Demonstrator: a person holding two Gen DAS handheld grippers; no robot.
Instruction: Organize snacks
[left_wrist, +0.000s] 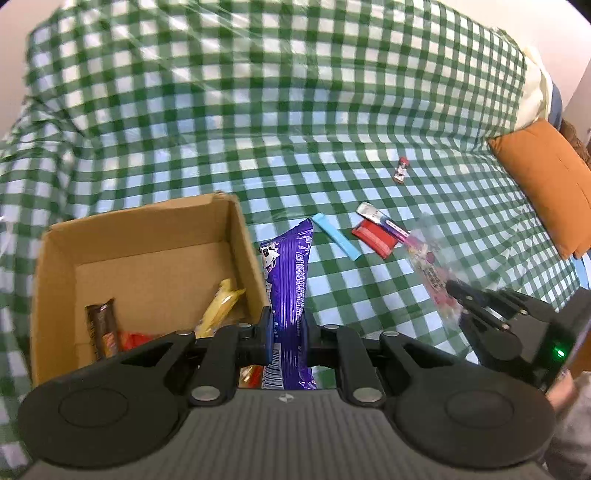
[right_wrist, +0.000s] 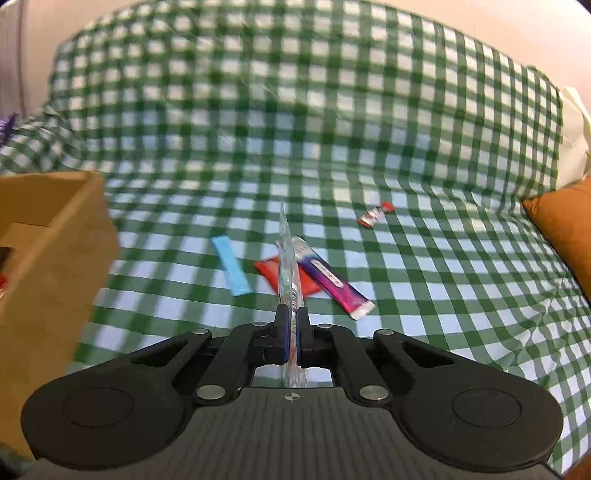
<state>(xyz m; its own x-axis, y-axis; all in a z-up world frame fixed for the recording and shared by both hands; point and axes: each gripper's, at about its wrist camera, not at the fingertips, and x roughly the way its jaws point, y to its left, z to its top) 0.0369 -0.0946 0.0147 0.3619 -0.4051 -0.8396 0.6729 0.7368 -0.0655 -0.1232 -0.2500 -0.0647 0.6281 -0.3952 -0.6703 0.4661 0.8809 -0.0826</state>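
Left gripper (left_wrist: 287, 334): jaws pressed onto a purple snack bar (left_wrist: 288, 280), held by its lower end so that the length projects forward from the fingers. The grip low on the wrapper is judged to leave the far end free to be tipped over a wall of the cardboard box (left_wrist: 55, 266).

Right gripper (right_wrist: 291, 325): pads pinched on a thin, clear-wrapped packet (right_wrist: 287, 258), seen edge-on in its own camera and standing up between the fingers. In the left wrist view the same packet (left_wrist: 430, 269) is seen flat-side, with a pink and red print, blurred. The pinch at one end is judged to suit so flat an item, which lies too low on the cloth for a grip across its width.

Box: ahead and to the left of the left gripper, open-topped. Noted inside: a brown bar (left_wrist: 101, 328) leaning against the near left wall, a yellow packet (left_wrist: 218, 310) propped in the near right corner, a red wrapper (left_wrist: 135, 339) partly hidden behind the gripper linkage. Far half of the floor bare.

Ahead of the right gripper, on the green checked cloth (right_wrist: 443, 277), not yet collected: a blue stick (right_wrist: 231, 266), a red pouch (right_wrist: 271, 271) under a purple-pink stick (right_wrist: 332, 284), a small red-ended sweet (right_wrist: 373, 216) farther off.

Judgement: task partly done; both held items are probably intended for the box.
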